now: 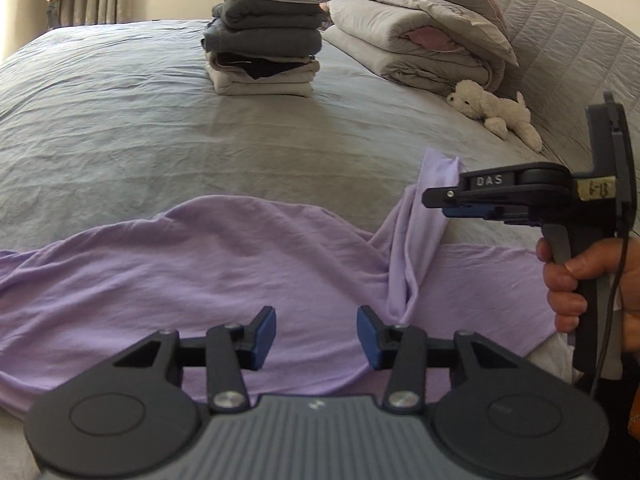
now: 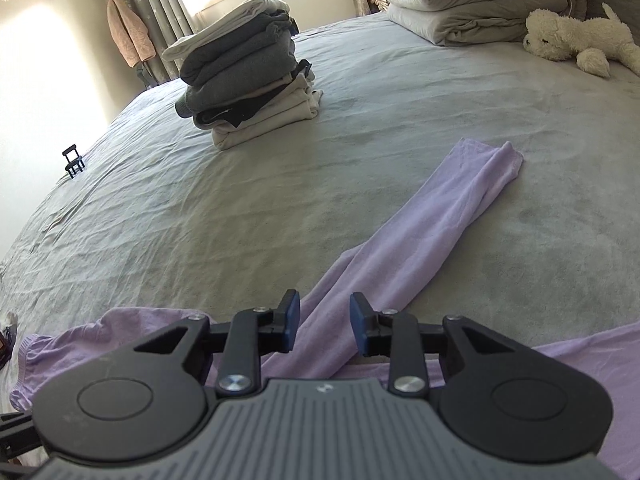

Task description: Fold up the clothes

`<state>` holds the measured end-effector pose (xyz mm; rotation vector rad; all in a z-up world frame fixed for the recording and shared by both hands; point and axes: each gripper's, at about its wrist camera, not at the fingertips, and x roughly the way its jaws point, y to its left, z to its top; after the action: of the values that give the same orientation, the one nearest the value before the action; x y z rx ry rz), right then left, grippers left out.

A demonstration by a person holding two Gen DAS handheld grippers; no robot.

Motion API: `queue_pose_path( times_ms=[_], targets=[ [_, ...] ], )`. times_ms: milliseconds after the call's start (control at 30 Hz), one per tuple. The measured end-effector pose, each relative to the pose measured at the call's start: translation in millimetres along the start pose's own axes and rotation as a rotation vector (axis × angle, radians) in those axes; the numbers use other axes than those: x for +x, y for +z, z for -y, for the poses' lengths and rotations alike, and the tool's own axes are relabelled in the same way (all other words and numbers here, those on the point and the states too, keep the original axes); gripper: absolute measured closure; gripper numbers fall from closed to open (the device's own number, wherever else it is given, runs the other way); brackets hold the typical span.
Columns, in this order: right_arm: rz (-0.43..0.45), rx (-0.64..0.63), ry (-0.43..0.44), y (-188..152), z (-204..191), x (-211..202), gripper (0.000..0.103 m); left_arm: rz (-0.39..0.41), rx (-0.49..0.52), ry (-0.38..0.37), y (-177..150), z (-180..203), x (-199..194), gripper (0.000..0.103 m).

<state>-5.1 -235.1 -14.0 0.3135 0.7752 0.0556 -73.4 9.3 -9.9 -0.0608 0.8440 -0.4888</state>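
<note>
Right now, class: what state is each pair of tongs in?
Left tongs: open, empty, over the shirt.
Right tongs: open, empty, over the sleeve.

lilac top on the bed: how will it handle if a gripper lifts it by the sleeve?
Likely floppy: the lilac top lies in soft wrinkles and its sleeve is creased lengthwise. Probably light, since the fabric looks thin. Lifted by the sleeve, the body would probably trail and drag across the bedspread, not rise flat.
</note>
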Motion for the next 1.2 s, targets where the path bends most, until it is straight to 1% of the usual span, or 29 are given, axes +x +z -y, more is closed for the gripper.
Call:
queue_pose_path(
  times_ms=[67, 167, 200, 233, 300, 333, 367, 433, 467, 533, 567, 600, 667, 700, 767, 800, 833, 900, 933, 967, 1000, 1033, 1067, 1100, 1133, 1167, 1200],
  targets=[
    [-0.018, 0.005, -0.012, 0.2, 0.1, 6.6, 0.072, -0.006, 0.008, -0.034, -0.8, 6.6, 6.0, 0.06],
    [-0.039, 0.006, -0.03, -1.1, 1.3, 13.9, 0.077, -0.015, 0.02, -0.077, -2.2, 16.0, 14.7, 0.064],
    [-0.045, 0.005, -0.034, -2.0, 2.2, 15.2, 0.082, -0.018, 0.022, -0.082, -2.9, 18.6, 17.5, 0.064],
    [-0.05, 0.004, -0.036, -2.9, 3.1, 16.3, 0.091, -0.021, 0.023, -0.084, -3.6, 21.1, 20.5, 0.066],
    [-0.052, 0.014, -0.039, -3.7, 6.1, 16.2, 0.099, -0.027, 0.019, -0.08, -5.5, 25.1, 26.2, 0.071],
    [-0.049, 0.027, -0.038, -3.5, 8.2, 14.6, 0.1, -0.026, 0.015, -0.078, -6.6, 26.2, 27.8, 0.076],
    [-0.045, 0.04, -0.037, -3.3, 10.3, 13.0, 0.1, -0.022, 0.008, -0.077, -7.6, 26.5, 28.5, 0.085],
    [-0.026, 0.048, -0.041, -2.6, 12.5, 5.8, 0.1, -0.023, -0.009, -0.089, -8.6, 26.0, 27.8, 0.096],
    [-0.008, 0.043, -0.046, -2.0, 12.4, -0.1, 0.1, -0.027, -0.014, -0.102, -8.6, 25.8, 26.6, 0.097],
    [0.019, 0.024, -0.061, -1.4, 12.6, -10.8, 0.1, -0.033, -0.001, -0.098, -7.8, 27.3, 23.5, 0.096],
    [0.028, 0.009, -0.07, -1.4, 13.0, -15.5, 0.1, -0.035, 0.009, -0.092, -7.3, 28.4, 21.9, 0.094],
    [0.03, -0.013, -0.089, -2.3, 14.5, -17.6, 0.1, -0.033, 0.016, -0.067, -5.5, 29.2, 21.1, 0.09],
    [0.029, -0.011, -0.112, -3.5, 19.1, -19.2, 0.099, -0.001, 0.005, -0.014, 1.5, 28.6, 22.0, 0.063],
    [0.051, -0.032, -0.129, -6.0, 21.0, -18.5, 0.099, 0.021, -0.005, 0.014, 6.6, 28.4, 24.0, 0.059],
    [0.099, -0.081, -0.164, -11.4, 24.5, -16.8, 0.09, 0.048, -0.001, 0.062, 18.5, 30.3, 34.3, 0.055],
    [0.123, -0.106, -0.181, -14.1, 26.3, -15.9, 0.089, 0.053, 0.013, 0.095, 25.5, 31.9, 42.9, 0.052],
    [0.147, -0.13, -0.199, -16.8, 28.1, -15.1, 0.088, 0.059, 0.032, 0.133, 33.1, 32.2, 53.4, 0.046],
    [0.136, -0.115, -0.222, -20.2, 42.1, -3.2, 0.088, 0.077, 0.069, 0.207, 49.0, 30.1, 77.2, 0.039],
    [0.132, -0.1, -0.235, -21.5, 48.8, 2.8, 0.085, 0.085, 0.071, 0.232, 54.4, 26.4, 88.9, 0.033],
    [0.165, -0.1, -0.24, -24.1, 54.3, 7.3, 0.08, 0.089, 0.065, 0.248, 57.8, 21.8, 99.6, 0.028],
    [0.191, -0.113, -0.248, -25.7, 56.3, 10.4, 0.062, 0.091, 0.064, 0.256, 58.6, 17.4, 110.1, 0.025],
    [0.204, -0.122, -0.247, -26.1, 56.9, 13.6, 0.049, 0.103, 0.075, 0.257, 57.3, 14.8, 117.1, 0.018],
    [0.207, -0.126, -0.239, -25.8, 57.2, 16.2, 0.043, 0.125, 0.096, 0.258, 55.5, 14.5, 121.1, 0.013],
    [0.208, -0.135, -0.248, -25.7, 55.3, 18.4, 0.035, 0.138, 0.112, 0.261, 54.6, 15.0, 123.1, 0.011],
    [0.208, -0.146, -0.259, -25.7, 53.2, 20.5, 0.029, 0.143, 0.116, 0.261, 54.5, 15.3, 123.8, 0.008],
    [0.208, -0.163, -0.293, -26.5, 49.3, 22.3, 0.024, 0.143, 0.116, 0.257, 54.5, 15.3, 124.5, 0.004],
    [0.206, -0.166, -0.341, -26.6, 47.5, 24.5, 0.012, 0.144, 0.116, 0.256, 54.2, 15.4, 125.4, 0.001]
  ],
)
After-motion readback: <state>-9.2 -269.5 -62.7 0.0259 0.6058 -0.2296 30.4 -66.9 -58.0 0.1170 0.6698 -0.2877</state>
